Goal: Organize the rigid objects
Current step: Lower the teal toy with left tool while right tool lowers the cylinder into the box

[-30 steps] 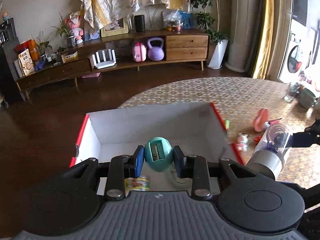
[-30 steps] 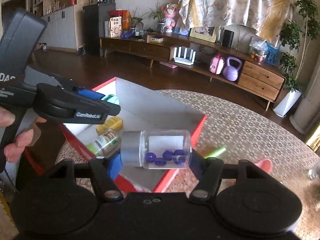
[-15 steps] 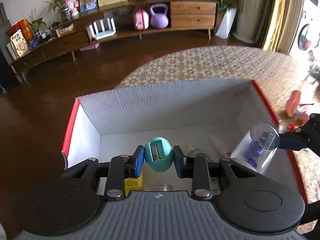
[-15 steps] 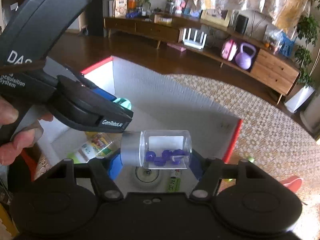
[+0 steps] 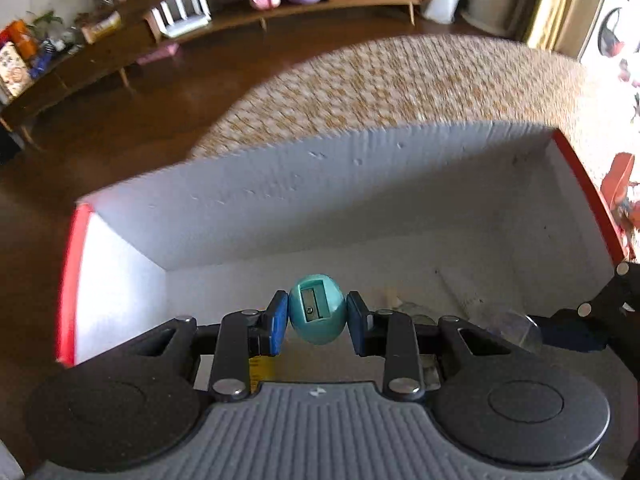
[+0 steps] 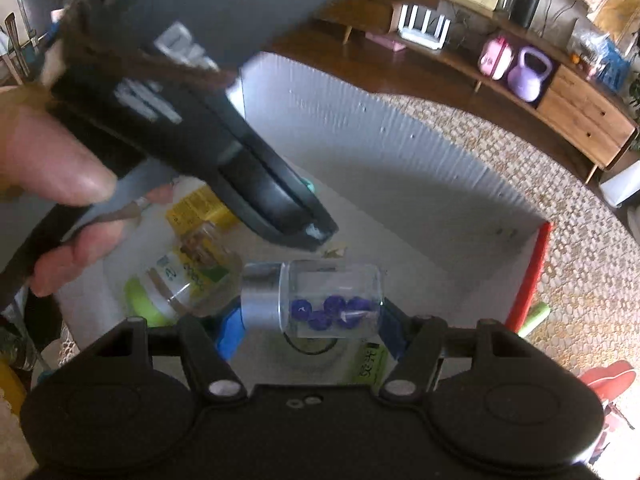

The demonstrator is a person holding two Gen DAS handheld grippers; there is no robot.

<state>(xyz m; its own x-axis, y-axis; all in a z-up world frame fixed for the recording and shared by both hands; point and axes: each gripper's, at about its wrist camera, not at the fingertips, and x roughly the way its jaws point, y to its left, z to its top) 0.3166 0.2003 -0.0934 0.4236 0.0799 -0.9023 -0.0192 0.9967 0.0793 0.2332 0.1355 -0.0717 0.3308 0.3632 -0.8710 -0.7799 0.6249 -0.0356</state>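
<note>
My left gripper (image 5: 317, 314) is shut on a teal egg-shaped pencil sharpener (image 5: 317, 307) and holds it inside the white box with red rim (image 5: 280, 196), above the floor. My right gripper (image 6: 310, 312) is shut on a clear jar with a silver lid (image 6: 316, 300) holding blue pins, also inside the box (image 6: 360, 128). The left gripper's body (image 6: 224, 152) crosses the right wrist view just above the jar. The jar's end shows faintly in the left wrist view (image 5: 516, 330).
On the box floor lie a green-capped bottle (image 6: 180, 288), a yellow packet (image 6: 200, 208) and a green-labelled item (image 6: 370, 364). Outside the box on the patterned tablecloth (image 5: 400, 88) are a green stick (image 6: 534, 318) and red objects (image 6: 608, 380).
Both grippers have moved forward and down into the box with their objects. The box now fills both views, and the jar sits lower, over the box floor.
</note>
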